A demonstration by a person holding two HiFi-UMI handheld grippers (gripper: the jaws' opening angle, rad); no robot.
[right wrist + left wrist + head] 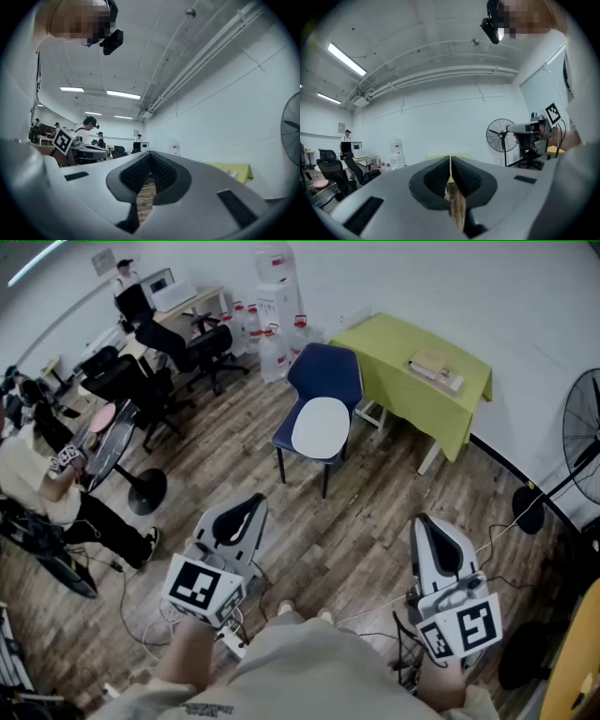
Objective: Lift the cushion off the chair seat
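Observation:
A white oval cushion (321,427) lies on the seat of a dark blue chair (327,378) in the head view, some way ahead of me on the wooden floor. My left gripper (248,504) is held low at the left, well short of the chair, shut with nothing between its pads. My right gripper (424,524) is at the right, also far from the chair and shut on nothing. Both point level. In the left gripper view the jaws (450,161) meet; in the right gripper view the jaws (150,159) meet too. The chair is hidden in both gripper views.
A table with a lime-green cloth (412,367) and a book (436,367) stands right of the chair. A black floor fan (581,442) is at far right, water bottles (272,348) behind the chair, office chairs (202,348) and a person (42,488) at left. Cables (141,615) lie near my feet.

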